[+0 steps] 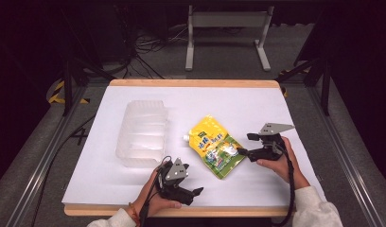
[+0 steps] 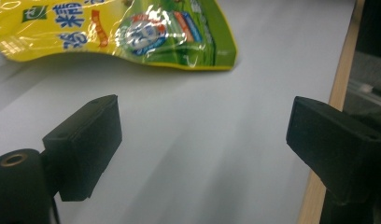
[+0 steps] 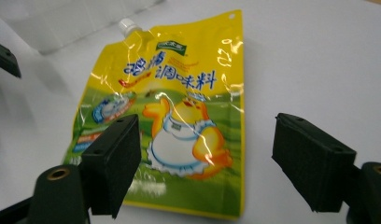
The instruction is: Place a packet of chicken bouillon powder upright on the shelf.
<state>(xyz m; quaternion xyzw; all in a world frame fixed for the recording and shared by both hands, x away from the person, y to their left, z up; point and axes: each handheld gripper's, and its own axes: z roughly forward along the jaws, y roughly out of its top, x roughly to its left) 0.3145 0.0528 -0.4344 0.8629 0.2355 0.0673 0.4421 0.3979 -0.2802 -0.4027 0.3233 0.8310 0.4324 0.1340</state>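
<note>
Yellow-green spout pouch on the bench — reads 调味料, cartoon chick; left tongs and right tongs both spread, empty.

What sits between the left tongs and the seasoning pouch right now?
Nothing: the left gripper view shows bare white table from the open left tongs up to the pouch.
</note>
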